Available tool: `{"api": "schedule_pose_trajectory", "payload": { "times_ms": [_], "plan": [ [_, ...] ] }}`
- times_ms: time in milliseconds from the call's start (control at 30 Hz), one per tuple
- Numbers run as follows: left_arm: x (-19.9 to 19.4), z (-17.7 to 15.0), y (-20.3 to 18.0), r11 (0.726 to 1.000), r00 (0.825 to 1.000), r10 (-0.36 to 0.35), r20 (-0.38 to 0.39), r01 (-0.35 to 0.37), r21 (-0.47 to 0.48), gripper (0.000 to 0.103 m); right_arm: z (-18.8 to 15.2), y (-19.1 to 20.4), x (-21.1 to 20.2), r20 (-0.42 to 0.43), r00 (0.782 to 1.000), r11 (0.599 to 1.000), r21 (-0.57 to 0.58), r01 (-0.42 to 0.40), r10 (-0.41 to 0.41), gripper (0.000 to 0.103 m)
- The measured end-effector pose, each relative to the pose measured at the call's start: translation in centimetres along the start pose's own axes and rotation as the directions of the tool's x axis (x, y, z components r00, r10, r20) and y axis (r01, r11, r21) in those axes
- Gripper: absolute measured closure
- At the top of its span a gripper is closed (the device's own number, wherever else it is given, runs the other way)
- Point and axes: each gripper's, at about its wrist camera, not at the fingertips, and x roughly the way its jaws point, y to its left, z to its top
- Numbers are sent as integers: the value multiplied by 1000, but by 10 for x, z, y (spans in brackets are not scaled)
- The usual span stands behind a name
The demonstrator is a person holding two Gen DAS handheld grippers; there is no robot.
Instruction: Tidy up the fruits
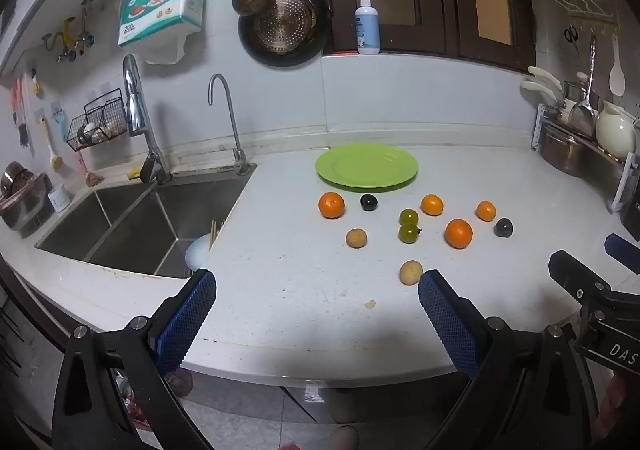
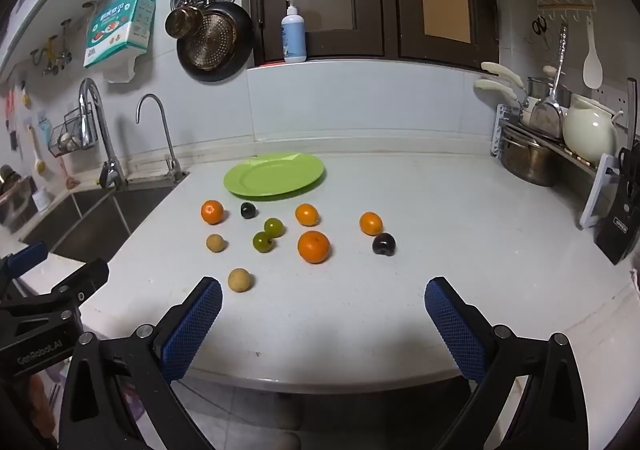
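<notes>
Fruits [image 2: 313,246] are lying scattered on the worktop [image 2: 400,290] in front of the empty green plate [image 2: 248,185]. Both grippers, left [image 1: 316,290] and right [image 2: 322,296], are hovering with fingers spread wide, grasping nothing. I'd be starting with the nearest tan fruit [image 2: 239,280], closing gently so it isn't rolling away.

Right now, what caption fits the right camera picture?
Ten small fruits wait on the white counter before an empty green plate.

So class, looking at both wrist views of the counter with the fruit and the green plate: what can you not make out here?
- Sink contents: in the left wrist view its near wall hides all but a pale dish and some sticks.
- Soap bottle label: too small to read in either view.
- Two dark fruits: kind unclear, too small and dark.
- Tissue pack print: too small and blurred to read.
- Right gripper: cut off by the left view's edge.
</notes>
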Motion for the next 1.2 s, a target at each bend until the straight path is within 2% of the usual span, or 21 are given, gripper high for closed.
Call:
{"api": "schedule_pose_trajectory", "payload": {
  "times_ms": [367,433,1200],
  "plan": [
    [-12,-3,10,1000,1000,-7,15,7,0,0,1,4,-2,-12,1000,1000,-7,-9,9,1],
    [-6,4,0,1000,1000,15,11,-16,17,0,0,-1,-1,-11,1000,1000,-6,-10,10,1],
    [-14,3,1,1000,999,25,41,-26,13,0,2,3,-9,12,1000,1000,-21,-18,18,1]
  ]
}}
